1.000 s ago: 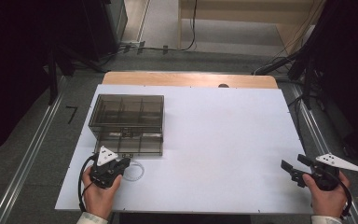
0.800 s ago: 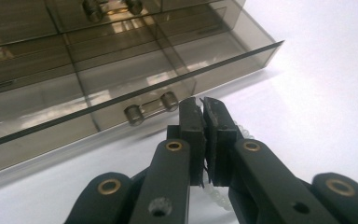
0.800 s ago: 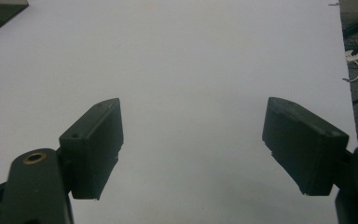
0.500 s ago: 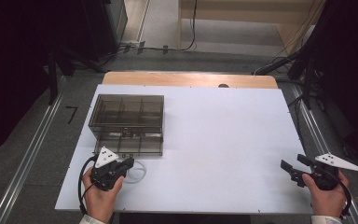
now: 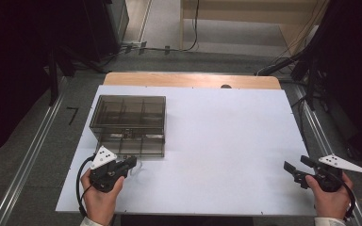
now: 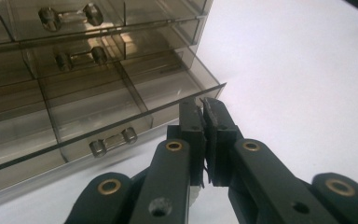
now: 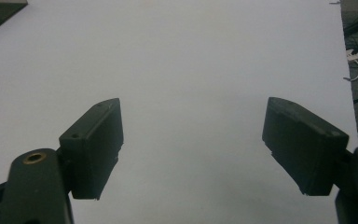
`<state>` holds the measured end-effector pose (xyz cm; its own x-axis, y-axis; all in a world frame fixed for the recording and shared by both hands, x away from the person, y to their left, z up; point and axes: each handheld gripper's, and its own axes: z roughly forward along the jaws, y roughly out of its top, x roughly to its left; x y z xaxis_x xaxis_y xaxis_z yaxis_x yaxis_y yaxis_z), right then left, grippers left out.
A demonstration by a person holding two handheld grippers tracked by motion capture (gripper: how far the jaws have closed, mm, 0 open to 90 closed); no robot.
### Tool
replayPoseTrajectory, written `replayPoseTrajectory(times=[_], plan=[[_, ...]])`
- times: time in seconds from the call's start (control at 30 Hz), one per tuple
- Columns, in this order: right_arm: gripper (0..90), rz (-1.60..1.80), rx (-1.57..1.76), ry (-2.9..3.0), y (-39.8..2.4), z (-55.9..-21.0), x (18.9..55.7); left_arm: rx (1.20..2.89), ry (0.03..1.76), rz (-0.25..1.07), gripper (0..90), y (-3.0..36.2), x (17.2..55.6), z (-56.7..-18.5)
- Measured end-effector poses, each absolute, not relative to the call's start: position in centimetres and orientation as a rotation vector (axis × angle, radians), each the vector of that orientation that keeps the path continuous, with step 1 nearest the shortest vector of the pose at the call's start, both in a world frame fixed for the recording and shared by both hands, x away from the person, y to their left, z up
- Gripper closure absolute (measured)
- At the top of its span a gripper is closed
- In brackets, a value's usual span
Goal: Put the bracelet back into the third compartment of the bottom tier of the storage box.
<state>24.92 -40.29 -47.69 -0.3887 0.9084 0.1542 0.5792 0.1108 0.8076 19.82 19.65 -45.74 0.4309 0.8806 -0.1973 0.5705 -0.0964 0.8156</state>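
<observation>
Smoked clear plastic drawer box (image 5: 128,125) sits on the left half of the white desk (image 5: 226,141), its front facing the person. Left claw (image 5: 131,164) is just before the box's lower right corner, jaws pressed together. In the left gripper view a thin pale sliver shows between the pads; cannot tell what it is, or whether it is held. A faint pale ring (image 5: 136,165) lies on the desk beside that claw. Right claw (image 5: 298,171) hovers well apart near the desk's right front edge, jaws spread, nothing between them.

Step in hand, as judged: working at the bottom drawer (image 6: 98,121), which stands slightly out. To do it well: approach level with the bar handle (image 6: 113,141), open the jaws before closing on the bar's middle, pull straight out, and steady the box with the right claw if it slides.

Count: box 1; handles seen 3; claws 2; ring 1.
</observation>
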Motion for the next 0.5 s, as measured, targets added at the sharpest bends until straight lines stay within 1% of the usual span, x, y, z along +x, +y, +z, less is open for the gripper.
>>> replayPoseTrajectory(times=[0.27, 0.5], plan=[[18.6, 1.179, 1.45, 2.013, -40.3, -47.67, 24.93, 1.747, 1.235, 0.43, 88.2, 19.69, 19.81, -45.13], [18.6, 1.183, 1.448, 2.009, -40.32, -47.63, 24.95, 1.75, 1.219, 0.425, 88.3, 19.18, 20.0, -44.88]])
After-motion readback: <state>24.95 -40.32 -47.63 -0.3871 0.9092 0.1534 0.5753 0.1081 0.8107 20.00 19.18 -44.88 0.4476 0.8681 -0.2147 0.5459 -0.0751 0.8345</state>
